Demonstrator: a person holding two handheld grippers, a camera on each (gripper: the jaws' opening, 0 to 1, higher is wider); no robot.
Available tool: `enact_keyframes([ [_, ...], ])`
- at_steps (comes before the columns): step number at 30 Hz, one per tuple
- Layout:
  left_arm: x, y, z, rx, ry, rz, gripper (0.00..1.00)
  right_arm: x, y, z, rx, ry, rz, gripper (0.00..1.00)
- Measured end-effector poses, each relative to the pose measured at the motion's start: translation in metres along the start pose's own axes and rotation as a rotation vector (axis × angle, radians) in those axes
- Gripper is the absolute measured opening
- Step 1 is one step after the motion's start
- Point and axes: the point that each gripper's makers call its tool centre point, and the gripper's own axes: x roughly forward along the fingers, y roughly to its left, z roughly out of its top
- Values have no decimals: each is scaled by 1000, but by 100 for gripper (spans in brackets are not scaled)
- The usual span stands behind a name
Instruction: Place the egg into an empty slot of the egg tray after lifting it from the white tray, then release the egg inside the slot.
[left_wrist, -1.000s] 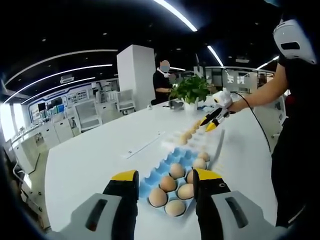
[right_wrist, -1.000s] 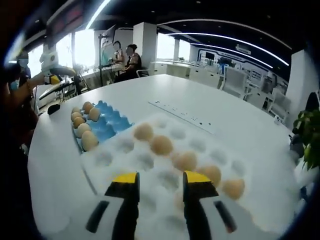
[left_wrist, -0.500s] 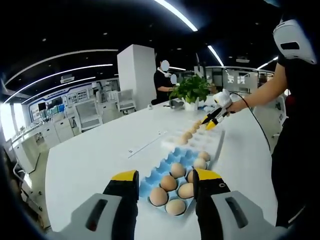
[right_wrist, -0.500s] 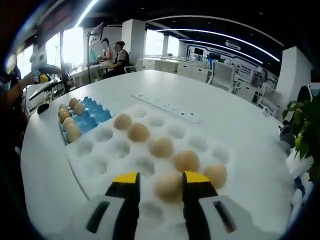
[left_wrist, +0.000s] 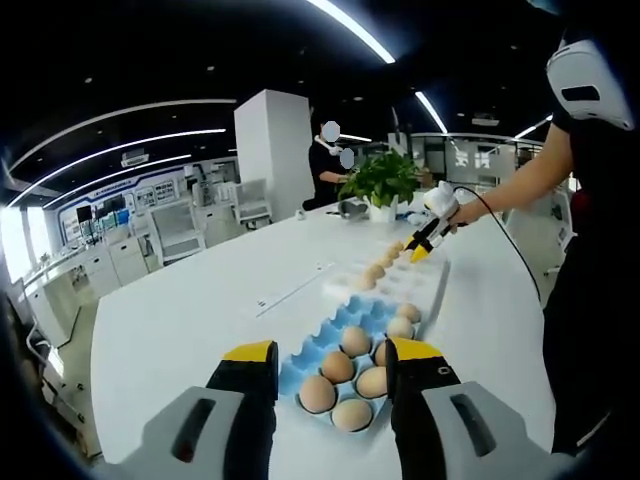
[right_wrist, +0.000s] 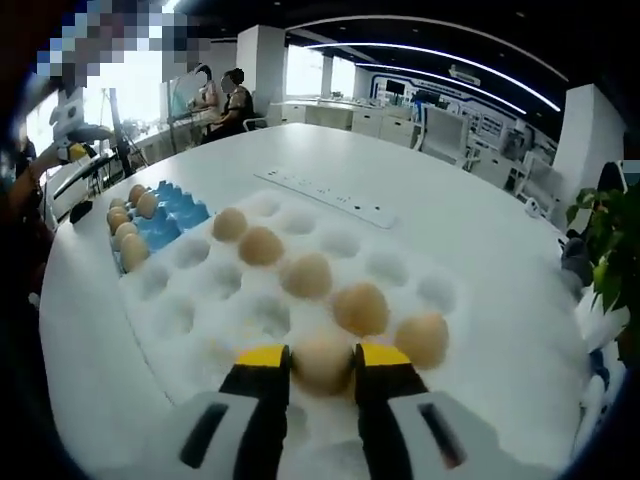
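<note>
In the right gripper view, the right claw is seen down on the white tray, its yellow-tipped jaws closed in on either side of an egg that sits in the tray's nearest row; the egg is touched by both jaws and still rests in its dimple. Just beyond that egg, a diagonal line of five more eggs is laid across the tray. Past the tray's far-left end, the blue egg tray is set on the white counter, with eggs along its outer edge. In the left gripper view, the left claw is held spread apart, nothing between its jaws, hovering above the near end of the blue egg tray, where seven eggs are seated. Beyond it, the white tray is reached by the right claw, and a potted plant is stood further off.
</note>
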Motion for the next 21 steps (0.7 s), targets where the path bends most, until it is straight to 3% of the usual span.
enact_keyframes([
  [10, -4, 3, 1, 2, 4, 14, 43, 3, 2, -1, -31, 39, 25, 26],
  [15, -2, 2, 0, 1, 8, 12, 43, -2, 2, 2, -19, -1, -19, 24],
  [17, -1, 2, 1, 0, 4, 10, 43, -4, 2, 5, -84, 0, -37, 24],
  [21, 0, 3, -1, -1, 10, 9, 43, -12, 4, 12, -95, -19, -40, 24],
])
